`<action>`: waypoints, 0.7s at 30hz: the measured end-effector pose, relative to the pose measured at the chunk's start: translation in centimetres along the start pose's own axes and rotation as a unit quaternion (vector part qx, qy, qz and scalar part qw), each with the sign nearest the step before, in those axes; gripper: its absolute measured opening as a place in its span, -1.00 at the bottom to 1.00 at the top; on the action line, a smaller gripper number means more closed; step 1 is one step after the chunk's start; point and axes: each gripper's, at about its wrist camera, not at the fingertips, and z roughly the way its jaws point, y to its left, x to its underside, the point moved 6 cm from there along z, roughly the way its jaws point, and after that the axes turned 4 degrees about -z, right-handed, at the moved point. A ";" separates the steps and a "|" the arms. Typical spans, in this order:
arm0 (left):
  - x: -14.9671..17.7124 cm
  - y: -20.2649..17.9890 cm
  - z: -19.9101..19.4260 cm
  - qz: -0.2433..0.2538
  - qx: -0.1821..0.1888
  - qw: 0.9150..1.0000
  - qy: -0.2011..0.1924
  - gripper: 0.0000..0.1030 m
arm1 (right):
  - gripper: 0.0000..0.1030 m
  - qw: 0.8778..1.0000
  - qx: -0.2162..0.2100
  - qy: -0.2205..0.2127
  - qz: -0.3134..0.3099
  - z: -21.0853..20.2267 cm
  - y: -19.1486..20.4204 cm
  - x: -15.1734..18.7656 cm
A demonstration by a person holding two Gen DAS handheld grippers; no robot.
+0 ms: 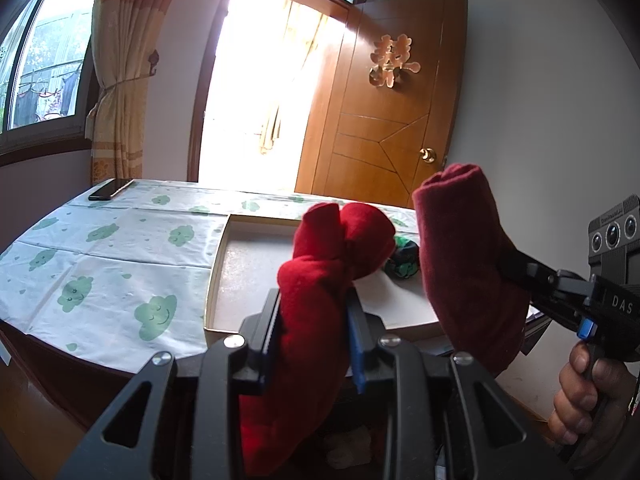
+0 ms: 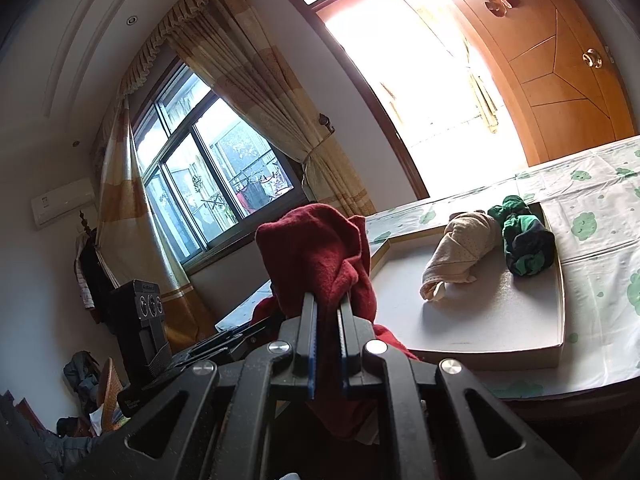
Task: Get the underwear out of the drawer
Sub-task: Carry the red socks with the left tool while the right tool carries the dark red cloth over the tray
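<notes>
Above the near edge of the shallow white tray [image 2: 558, 354], two rolled pieces of red underwear hang in the air. The left gripper [image 1: 314, 320] is clamped on the brighter red roll [image 1: 320, 280]; its long axis runs roughly upright, with a knotted, bulging top leaning toward the tray. The right gripper [image 2: 328, 312], held by a hand [image 1: 580, 396], has its fingers pinched tight on the darker red roll [image 2: 320, 256], which also stands upright, soft and fleecy. Inside the tray, on its far side, lie a beige dotted roll [image 2: 456, 256] and a green and dark roll [image 2: 528, 240], touching each other. The tray rests on a white cloth printed with green clouds [image 1: 120, 248].
</notes>
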 end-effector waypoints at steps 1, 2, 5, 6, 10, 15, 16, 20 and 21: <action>-0.1 0.1 0.0 0.001 -0.001 1.000 0.000 -0.46 | -0.82 1.000 0.000 0.000 0.001 0.1 -0.1 -0.2; -0.4 0.1 0.1 0.001 -0.002 1.000 -0.001 -0.46 | -0.82 1.000 0.001 -0.001 0.002 0.2 -0.2 -0.5; -1.0 0.2 0.5 0.005 -0.005 1.000 -0.002 -0.47 | -0.82 1.000 0.003 0.000 0.001 0.6 -0.3 -1.1; -1.2 0.2 0.6 0.007 -0.005 1.000 -0.002 -0.46 | -0.82 1.000 0.003 0.000 0.001 0.8 -0.4 -1.2; -2.0 0.3 1.4 0.011 -0.008 1.000 0.001 -0.46 | -0.82 1.000 0.005 0.003 0.006 1.6 -0.8 -2.1; -2.8 0.6 2.7 0.015 -0.010 1.000 0.012 -0.46 | -0.82 1.000 0.011 0.004 0.013 2.7 -1.6 -3.0; -3.0 0.7 3.0 0.015 -0.012 1.000 0.014 -0.46 | -0.82 1.000 0.013 0.004 0.014 2.9 -1.8 -3.2; -4.0 1.2 4.2 0.014 -0.020 1.000 0.019 -0.46 | -0.82 1.000 0.018 0.006 0.022 4.1 -2.6 -4.0; -4.2 1.3 4.4 0.014 -0.022 0.999 0.020 -0.46 | -0.82 0.999 0.019 0.006 0.025 4.4 -2.8 -4.2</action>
